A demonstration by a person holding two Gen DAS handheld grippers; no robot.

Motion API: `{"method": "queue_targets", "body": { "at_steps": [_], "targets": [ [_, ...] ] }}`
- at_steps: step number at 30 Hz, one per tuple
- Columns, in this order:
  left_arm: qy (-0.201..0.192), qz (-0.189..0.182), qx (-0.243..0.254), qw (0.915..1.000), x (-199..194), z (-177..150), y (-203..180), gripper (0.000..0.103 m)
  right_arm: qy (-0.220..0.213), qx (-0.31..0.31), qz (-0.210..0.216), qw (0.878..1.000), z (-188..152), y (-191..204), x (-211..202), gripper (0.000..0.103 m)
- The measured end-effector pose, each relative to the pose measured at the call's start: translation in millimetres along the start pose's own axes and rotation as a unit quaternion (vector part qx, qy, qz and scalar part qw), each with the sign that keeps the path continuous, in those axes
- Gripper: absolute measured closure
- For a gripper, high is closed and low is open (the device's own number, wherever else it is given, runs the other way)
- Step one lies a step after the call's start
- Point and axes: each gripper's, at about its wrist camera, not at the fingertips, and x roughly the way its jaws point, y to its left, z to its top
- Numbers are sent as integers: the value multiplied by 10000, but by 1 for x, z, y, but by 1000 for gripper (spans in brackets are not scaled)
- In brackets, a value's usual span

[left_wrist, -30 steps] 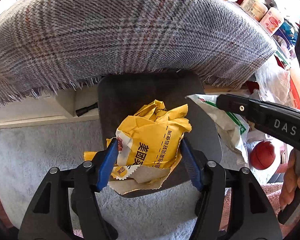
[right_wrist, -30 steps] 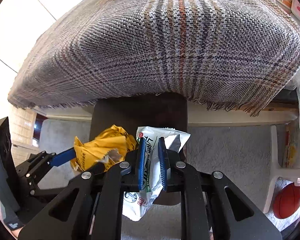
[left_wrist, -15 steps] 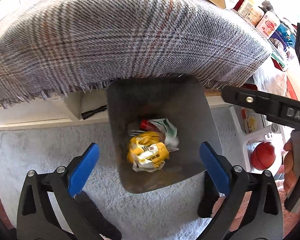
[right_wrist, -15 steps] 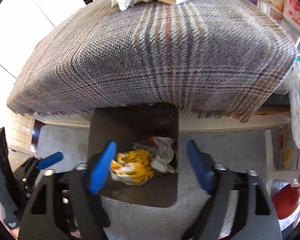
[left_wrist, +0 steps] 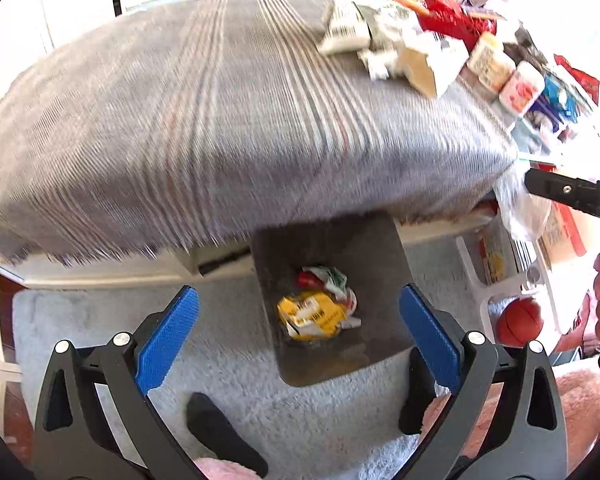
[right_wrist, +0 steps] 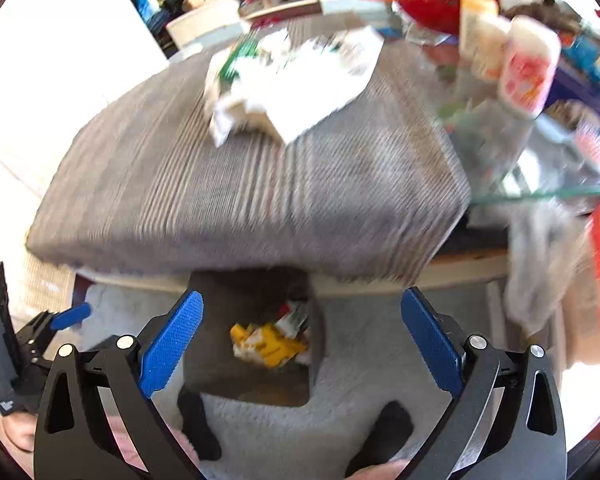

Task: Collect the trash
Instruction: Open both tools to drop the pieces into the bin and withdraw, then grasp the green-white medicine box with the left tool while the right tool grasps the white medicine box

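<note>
A dark grey bin (left_wrist: 372,264) stands on the rug, partly under the edge of the plaid-covered table (left_wrist: 220,120). Inside it lie a crumpled yellow wrapper (left_wrist: 312,316) and a white-and-green wrapper (left_wrist: 336,280). My left gripper (left_wrist: 298,289) hangs open above the bin, nothing between its blue pads. In the right wrist view the bin (right_wrist: 208,360) holds the same yellow wrapper (right_wrist: 268,342) and white-and-green wrapper (right_wrist: 296,316). My right gripper (right_wrist: 301,292) is opening its jaws wide above them, with nothing between them. Crumpled white paper and cartons (left_wrist: 380,44) lie on the tabletop.
Bottles and jars (left_wrist: 516,84) crowd the table's right side, with a clear plastic bag (left_wrist: 520,208) hanging below. An orange ball (left_wrist: 520,322) sits by a white rack. A person's black-socked feet (right_wrist: 196,420) stand on the pale grey rug (left_wrist: 100,312).
Both grippers opened and let go; the yellow wrapper and the white-and-green wrapper dropped into the bin. Both grippers then rose, bringing the tabletop and its litter into view.
</note>
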Motion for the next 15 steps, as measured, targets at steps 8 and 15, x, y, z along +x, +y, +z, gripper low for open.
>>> {"method": "queue_targets", "body": {
  "at_steps": [8, 15],
  "targets": [
    [-374, 285, 173, 9987, -18, 60, 8, 8, -368, -155, -361, 9985, 57, 0, -21, 3],
    [-692, 323, 175, 9969, -19, 119, 2, 8, -431, 427, -503, 9969, 105, -10, 1, 3]
  ]
}}
